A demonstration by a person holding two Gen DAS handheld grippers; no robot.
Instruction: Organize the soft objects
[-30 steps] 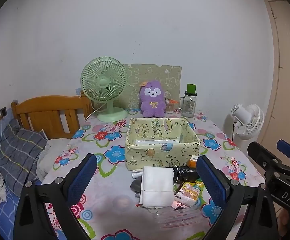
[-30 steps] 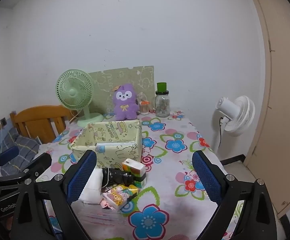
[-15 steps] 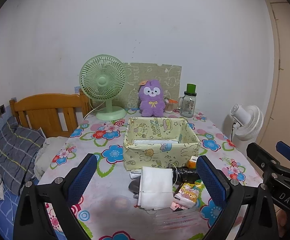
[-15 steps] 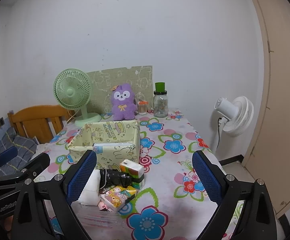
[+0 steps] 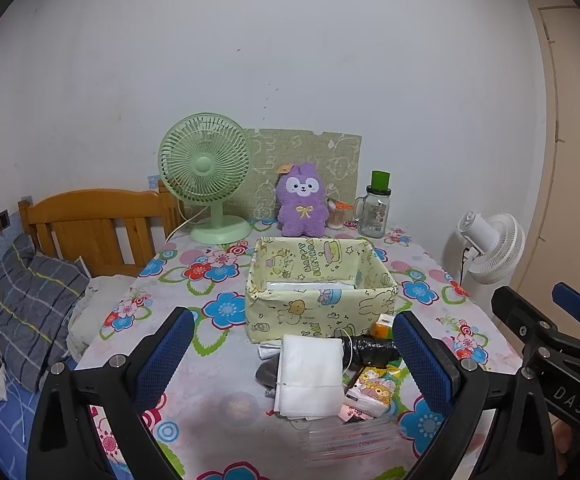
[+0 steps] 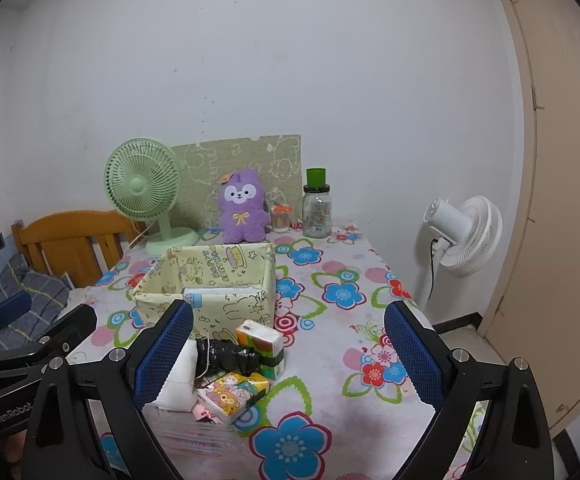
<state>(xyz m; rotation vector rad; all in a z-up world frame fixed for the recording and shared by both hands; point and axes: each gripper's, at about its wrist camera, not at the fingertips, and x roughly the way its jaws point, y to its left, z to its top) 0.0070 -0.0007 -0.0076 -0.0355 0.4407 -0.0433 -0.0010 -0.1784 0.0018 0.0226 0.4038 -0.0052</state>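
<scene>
We hold the left claw [image 5: 292, 354] and right claw [image 6: 288, 354] wide, empty, above the desk [image 5: 218, 384]. The folded white cloth [image 5: 310, 376] lies before the yellow patterned fabric box [image 5: 318, 312]; light and limp, we judge, so pinch its folded edge.

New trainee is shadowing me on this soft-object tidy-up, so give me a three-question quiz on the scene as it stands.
1. True or false: the left gripper is shut on the white folded cloth.
2. Which stands nearest the purple plush toy? A green desk fan; B white floor fan; C grey checked pillow.
3. Fill in: the loose pile lies on the table just in front of the yellow ____.

Key: 1 false; 2 A; 3 box.
</scene>
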